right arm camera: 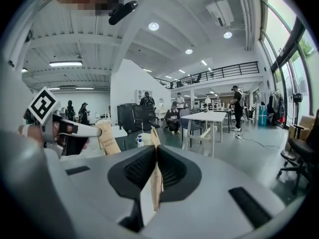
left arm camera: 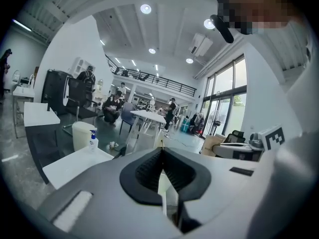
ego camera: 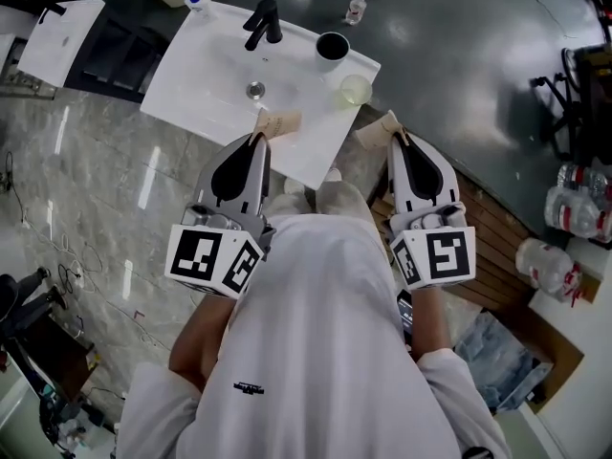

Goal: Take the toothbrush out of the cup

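Brown card is held by both: the left gripper (ego camera: 257,138) is shut tight on a flat pack (ego camera: 278,122) that reads tooth brush, and the right gripper (ego camera: 393,135) pinches another brown piece (ego camera: 376,131), likely so the two can pull the pack open. The pack hangs above the sink's (ego camera: 206,75) near edge, its long side pointing right. No bare brush shows; the black cup (ego camera: 332,46) and clear cup (ego camera: 356,89) stand by the sink's right corner.
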